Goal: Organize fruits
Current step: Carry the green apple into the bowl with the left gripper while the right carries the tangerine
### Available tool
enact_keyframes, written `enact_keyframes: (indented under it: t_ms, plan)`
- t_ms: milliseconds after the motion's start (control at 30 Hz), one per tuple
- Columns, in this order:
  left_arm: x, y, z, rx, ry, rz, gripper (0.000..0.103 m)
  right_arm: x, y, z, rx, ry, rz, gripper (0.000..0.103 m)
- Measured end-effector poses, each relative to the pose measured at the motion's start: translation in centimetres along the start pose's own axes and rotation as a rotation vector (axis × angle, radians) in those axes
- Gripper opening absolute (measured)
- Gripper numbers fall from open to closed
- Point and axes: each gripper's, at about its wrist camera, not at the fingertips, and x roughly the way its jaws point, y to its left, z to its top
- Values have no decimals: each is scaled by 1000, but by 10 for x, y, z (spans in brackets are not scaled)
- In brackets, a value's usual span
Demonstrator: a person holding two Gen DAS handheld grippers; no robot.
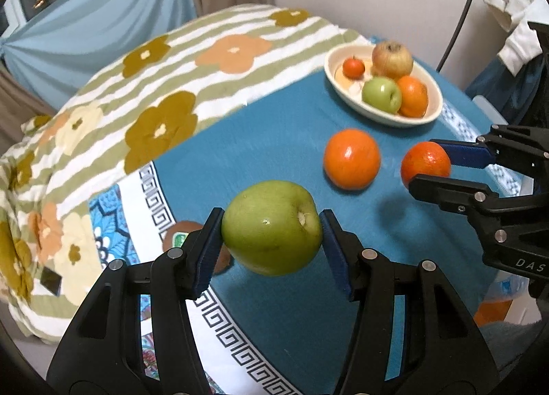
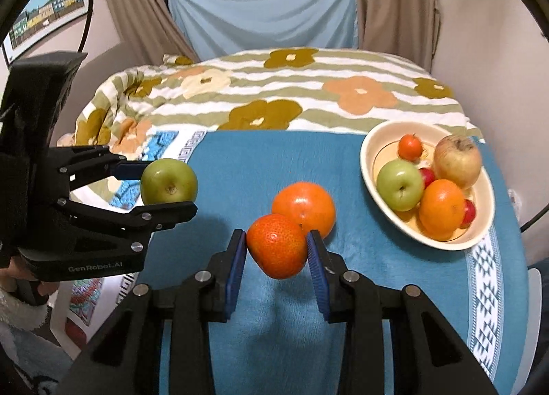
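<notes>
Left black two-finger gripper (image 1: 271, 234) clamped on round green apple (image 1: 271, 227), lifted above teal cloth (image 1: 247, 141). Right gripper (image 2: 277, 252) clamped on dimpled orange mandarin (image 2: 277, 246), also lifted. Apple probably firm, smooth, slippery: grip across widest part. Mandarin likely softer: squeeze gently. Cream oval bowl (image 2: 377, 141) near.

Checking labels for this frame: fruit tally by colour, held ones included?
Green: 2, held green apple and bowl green apple
Orange: 4, held mandarin, table orange, bowl orange, small orange fruit
Red: 2, small red fruits
Yellow-brown: 1, russet apple
Brown: 1, kiwi, partly hidden
Total: 10
</notes>
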Motion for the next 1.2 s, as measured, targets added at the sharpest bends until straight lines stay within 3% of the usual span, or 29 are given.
enact_keyframes:
  t_ms: [200,567,867,1200]
  plan:
    - [-24,-3,17,-7,-64,16,60,-29,-11,10,15,-53,-25,33]
    - [-32,-34,67,-145,-118,18,60,-50,-72,38,-27,-73,13,33]
    - [7,-68,115,-246,-107,28,60,-34,-131,71,-131,-62,82,33]
    - [79,-84,155,-360,-41,33,60,10,-190,105,-209,-32,166,33]
